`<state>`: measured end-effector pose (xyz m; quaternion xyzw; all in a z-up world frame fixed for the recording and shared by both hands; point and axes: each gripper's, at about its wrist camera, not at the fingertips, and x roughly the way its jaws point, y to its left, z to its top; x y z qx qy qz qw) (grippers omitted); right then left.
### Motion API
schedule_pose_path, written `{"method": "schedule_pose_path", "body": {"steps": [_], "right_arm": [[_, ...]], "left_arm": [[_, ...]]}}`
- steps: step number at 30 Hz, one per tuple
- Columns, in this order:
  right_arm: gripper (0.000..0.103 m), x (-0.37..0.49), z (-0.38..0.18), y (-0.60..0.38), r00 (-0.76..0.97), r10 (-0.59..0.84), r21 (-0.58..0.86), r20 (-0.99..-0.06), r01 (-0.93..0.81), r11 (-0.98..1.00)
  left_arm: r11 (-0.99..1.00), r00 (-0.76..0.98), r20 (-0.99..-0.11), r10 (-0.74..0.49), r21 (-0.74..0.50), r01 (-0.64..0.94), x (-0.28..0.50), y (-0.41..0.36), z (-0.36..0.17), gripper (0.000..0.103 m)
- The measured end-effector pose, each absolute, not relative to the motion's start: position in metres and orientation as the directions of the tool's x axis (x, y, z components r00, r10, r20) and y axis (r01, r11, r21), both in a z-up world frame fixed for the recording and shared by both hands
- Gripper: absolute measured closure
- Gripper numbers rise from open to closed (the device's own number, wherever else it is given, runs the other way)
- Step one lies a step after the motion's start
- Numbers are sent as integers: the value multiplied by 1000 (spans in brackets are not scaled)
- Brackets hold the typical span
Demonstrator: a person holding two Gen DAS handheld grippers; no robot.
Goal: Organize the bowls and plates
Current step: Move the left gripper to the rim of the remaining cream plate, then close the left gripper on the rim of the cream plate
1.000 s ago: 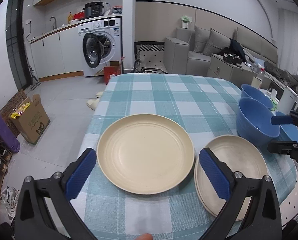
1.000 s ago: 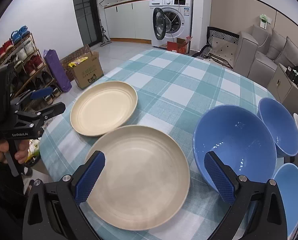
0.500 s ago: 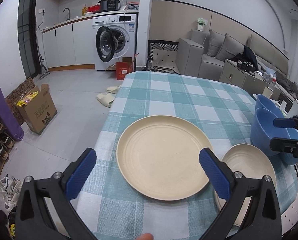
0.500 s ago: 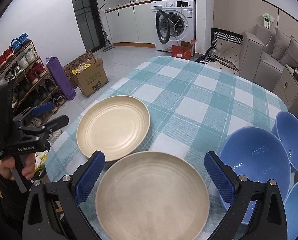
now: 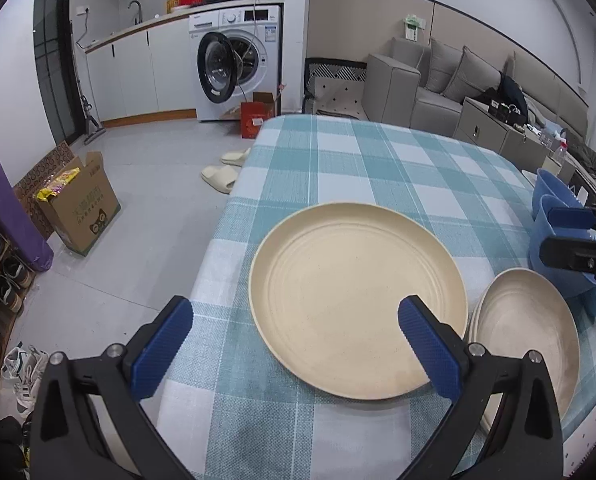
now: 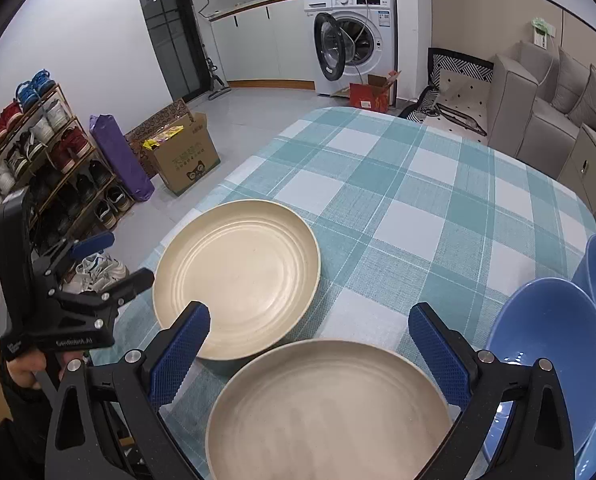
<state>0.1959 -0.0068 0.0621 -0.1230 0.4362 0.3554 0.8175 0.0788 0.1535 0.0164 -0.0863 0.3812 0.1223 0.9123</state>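
Teal-checked tablecloth fills kitchen-lounge rm; washer, sofa behind.

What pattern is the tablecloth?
Teal and white checks on the tablecloth, clearest in the right wrist view.

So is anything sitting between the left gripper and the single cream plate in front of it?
Nothing visible. The left gripper is open above the tablecloth, and the single plate lies just ahead with its near rim already between the fingers. The plate stack sits off to the right.

Black gripper frames, ribbed blue pads, silver screws
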Motion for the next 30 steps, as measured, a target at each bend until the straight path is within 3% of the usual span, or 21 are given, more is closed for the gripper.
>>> {"method": "schedule_pose_path", "body": {"steps": [19, 24, 30], "right_arm": [[4, 232, 14, 29, 304, 413, 125, -858, -656, 744], [16, 238, 4, 38, 274, 407, 142, -872, -653, 744], [21, 244, -9, 45, 238, 406, 166, -882, -649, 743]], "left_arm": [[944, 649, -750, 127, -109, -311, 88, 171, -12, 0], [940, 640, -759, 119, -122, -319, 91, 176, -18, 1], [937, 630, -767, 118, -124, -327, 93, 178, -25, 2]]}}
